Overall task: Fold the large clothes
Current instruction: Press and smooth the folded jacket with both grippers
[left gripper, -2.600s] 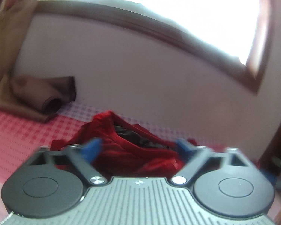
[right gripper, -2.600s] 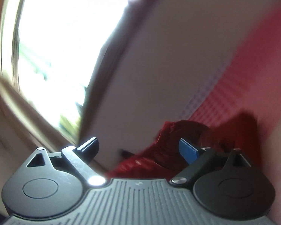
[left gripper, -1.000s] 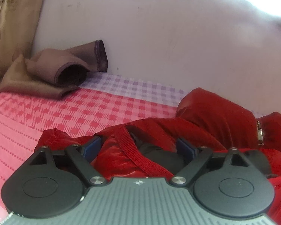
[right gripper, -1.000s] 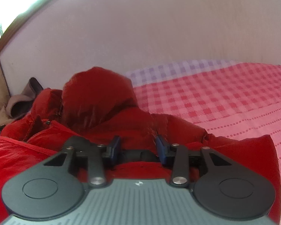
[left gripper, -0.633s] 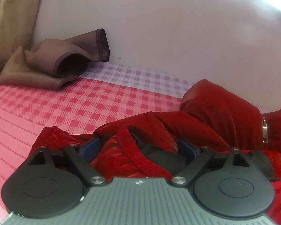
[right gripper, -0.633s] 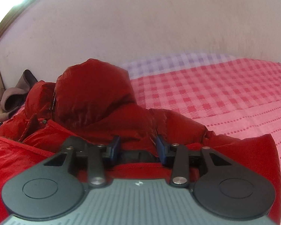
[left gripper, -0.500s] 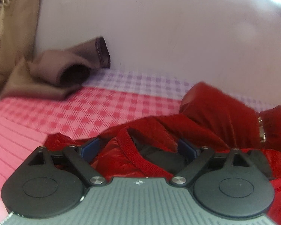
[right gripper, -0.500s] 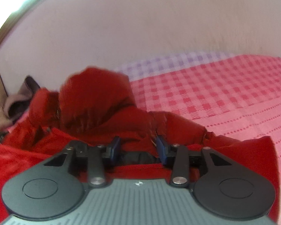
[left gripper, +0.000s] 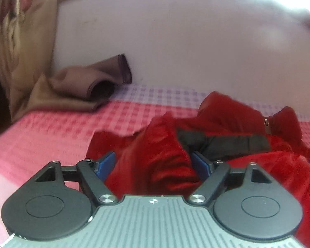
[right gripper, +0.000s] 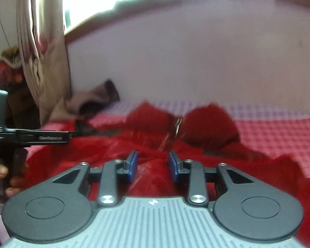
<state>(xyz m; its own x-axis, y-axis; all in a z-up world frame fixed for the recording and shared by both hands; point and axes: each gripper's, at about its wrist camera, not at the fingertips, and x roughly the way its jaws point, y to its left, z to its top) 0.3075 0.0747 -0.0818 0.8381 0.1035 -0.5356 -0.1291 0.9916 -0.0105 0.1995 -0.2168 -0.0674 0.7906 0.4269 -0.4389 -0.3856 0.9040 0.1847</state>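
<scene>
A red puffer jacket lay crumpled on the pink-and-white checked bedspread, with its bulk at the 3 to 5 o'clock side of the left wrist view and spread across the middle of the right wrist view. Its black inner lining showed as a dark band at about 2 o'clock from the left gripper. That gripper's blue-padded fingers stood wide apart, with a raised fold of red fabric between them; whether the pads touched the cloth could not be told. The right gripper had its blue pads set closer, yet with a clear gap, held over red fabric and clamped on nothing visible. A metal zipper pull sat at 12 o'clock from the right gripper, between two red humps of the jacket. A brown folded cloth lay against the pale wall at 10 o'clock in the left view, beside a tan curtain. In the right view the left gripper's body entered from 9 o'clock, a hand wrapped around its handle
</scene>
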